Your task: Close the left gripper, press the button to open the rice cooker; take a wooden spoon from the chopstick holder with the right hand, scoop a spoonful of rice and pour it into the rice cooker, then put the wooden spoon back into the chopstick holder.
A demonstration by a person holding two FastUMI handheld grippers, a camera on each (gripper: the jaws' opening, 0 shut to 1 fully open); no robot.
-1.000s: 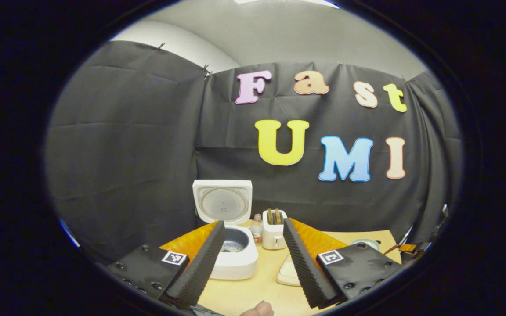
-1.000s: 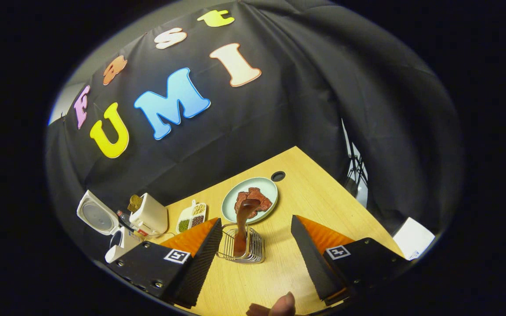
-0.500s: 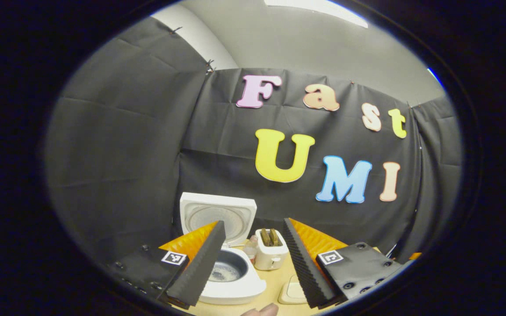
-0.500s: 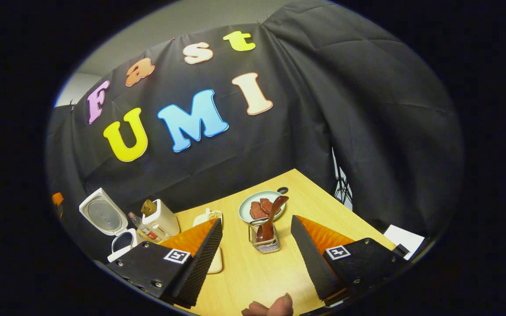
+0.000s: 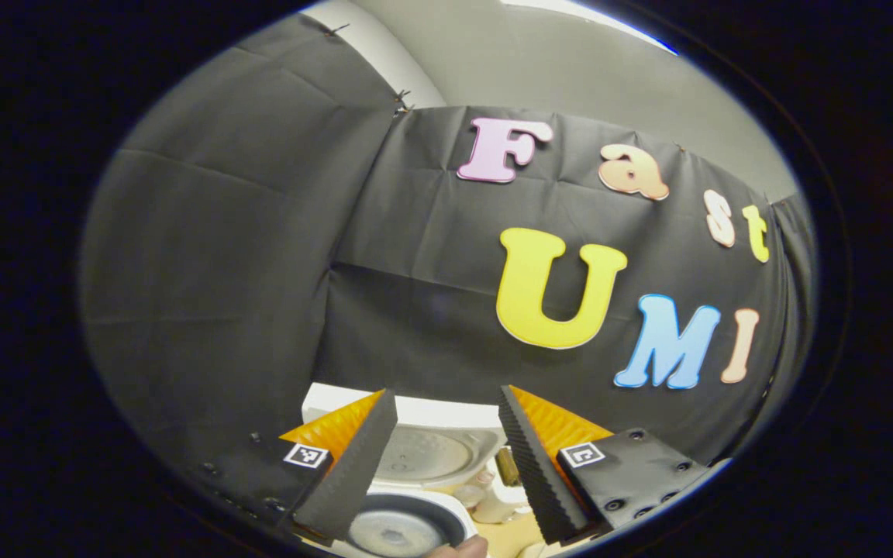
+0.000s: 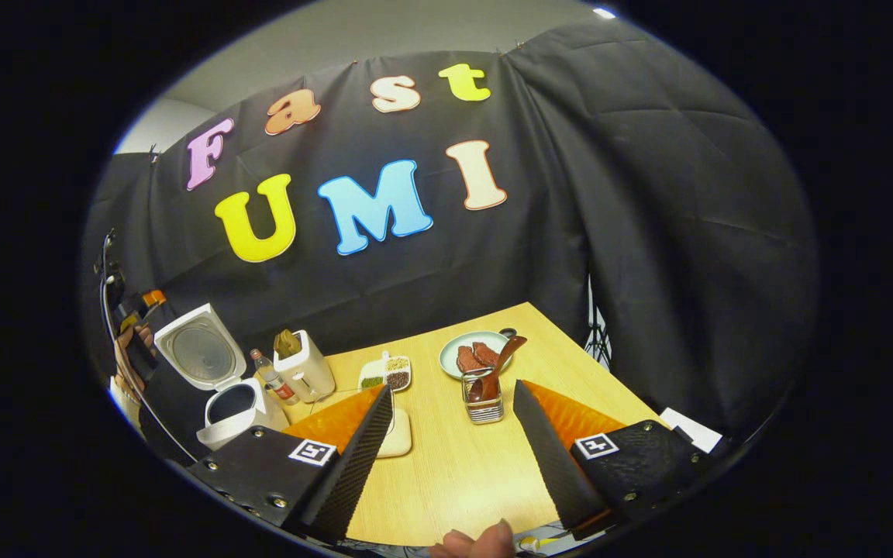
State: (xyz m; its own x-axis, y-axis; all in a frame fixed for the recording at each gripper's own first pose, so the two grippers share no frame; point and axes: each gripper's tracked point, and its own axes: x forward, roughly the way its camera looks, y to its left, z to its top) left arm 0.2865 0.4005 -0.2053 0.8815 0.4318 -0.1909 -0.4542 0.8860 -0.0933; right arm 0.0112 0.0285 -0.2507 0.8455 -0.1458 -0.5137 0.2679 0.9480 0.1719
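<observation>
The white rice cooker (image 6: pixel 231 411) stands at the table's back left with its lid (image 6: pixel 198 353) up. In the left gripper view its raised lid (image 5: pixel 423 453) and dark inner pot (image 5: pixel 400 535) lie just below and between my fingers. My left gripper (image 5: pixel 444 395) is open and holds nothing. The wooden spoon (image 6: pixel 502 360) stands in the wire chopstick holder (image 6: pixel 483 404), leaning right. My right gripper (image 6: pixel 452 387) is open and empty, back from the holder, which sits between its fingers farther off. The other gripper and a hand (image 6: pixel 132 337) show at the far left, beside the cooker.
A toaster (image 6: pixel 304 364) and a small bottle (image 6: pixel 270 378) stand right of the cooker. A divided dish of grains (image 6: pixel 385 373), a pale dish (image 6: pixel 398 434) and a plate of meat (image 6: pixel 474 355) lie on the wooden table (image 6: pixel 454 473). A thumb (image 6: pixel 485 539) shows at the bottom.
The left gripper has come closer over the open rice cooker, with its view tilted upward. The right gripper has drawn back from the holder, where the spoon stays. Both grippers remain open.
</observation>
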